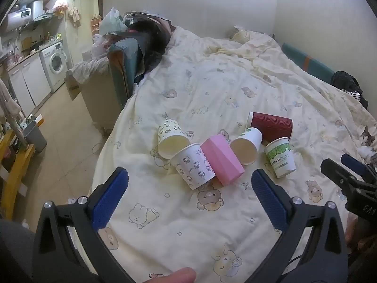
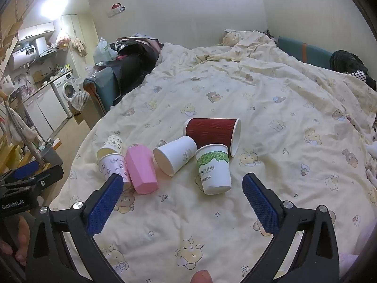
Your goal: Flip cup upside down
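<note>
Where the cream cartoon-print bed cover (image 1: 212,89) lies flat, six cups sit in a loose cluster, and the pink faceted cup (image 1: 222,163) serves as the reference point for all positions below. It lies on its side at the middle of the group.

Touching it on the left wrist view's left side is a white cup with cat print (image 1: 194,165), also on its side. Just beyond that one lies a white cup with small dark print (image 1: 170,139), on its side, its open mouth facing the camera.

On the pink cup's other side lies a plain white cup (image 1: 247,146), on its side, mouth toward the camera. Behind that one is a dark red ribbed cup (image 1: 271,126), on its side. Nearest the camera on that same side is the green-leaf paper cup (image 2: 214,171), lettered "PAPERCUPS". It stands with its wider rim uppermost, tilted slightly, and touches the red cup's rim.

Left hand-held gripper (image 1: 189,192): blue pads spread wide, nothing between them, held short of the pink cup and the cat-print cup.

Right hand-held gripper (image 2: 182,194): blue pads spread wide, nothing between them, held just short of the green-leaf cup, which lies between the two pads' lines.
</note>
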`<state>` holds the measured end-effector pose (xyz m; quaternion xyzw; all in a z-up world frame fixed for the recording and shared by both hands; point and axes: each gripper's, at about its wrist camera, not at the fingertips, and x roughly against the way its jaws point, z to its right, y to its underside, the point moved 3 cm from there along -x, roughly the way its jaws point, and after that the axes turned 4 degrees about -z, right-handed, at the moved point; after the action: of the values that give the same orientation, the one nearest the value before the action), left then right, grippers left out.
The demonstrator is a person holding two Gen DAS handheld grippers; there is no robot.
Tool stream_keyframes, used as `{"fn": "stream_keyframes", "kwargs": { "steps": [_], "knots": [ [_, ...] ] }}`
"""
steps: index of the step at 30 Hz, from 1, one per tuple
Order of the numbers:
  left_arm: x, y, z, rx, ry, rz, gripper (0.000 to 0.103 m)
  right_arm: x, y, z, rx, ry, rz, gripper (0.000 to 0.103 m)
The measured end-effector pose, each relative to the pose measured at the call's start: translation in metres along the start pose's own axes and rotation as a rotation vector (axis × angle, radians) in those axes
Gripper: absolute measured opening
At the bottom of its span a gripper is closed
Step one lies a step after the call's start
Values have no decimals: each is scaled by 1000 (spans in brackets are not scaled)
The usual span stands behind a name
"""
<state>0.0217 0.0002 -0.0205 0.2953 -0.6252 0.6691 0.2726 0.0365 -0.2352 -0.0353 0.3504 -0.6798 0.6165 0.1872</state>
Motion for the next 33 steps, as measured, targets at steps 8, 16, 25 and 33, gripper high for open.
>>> {"fn": "stream_keyframes", "kwargs": {
  "steps": [8, 16, 25, 33],
  "knots": [
    [0, 0, 0, -2, -4, 5, 103, 0, 0, 0, -4, -7, 9, 103],
    [0, 0, 0, -2, -4, 4, 103, -1, 0, 2, -7, -9, 6, 103],
    [0, 0, 0, -3, -4, 2, 103, -2, 1, 2, -7, -11, 0, 103],
    [0, 0, 0, -5, -4, 1, 103, -2, 1, 2, -8, -12, -2, 103]
  ]
}}
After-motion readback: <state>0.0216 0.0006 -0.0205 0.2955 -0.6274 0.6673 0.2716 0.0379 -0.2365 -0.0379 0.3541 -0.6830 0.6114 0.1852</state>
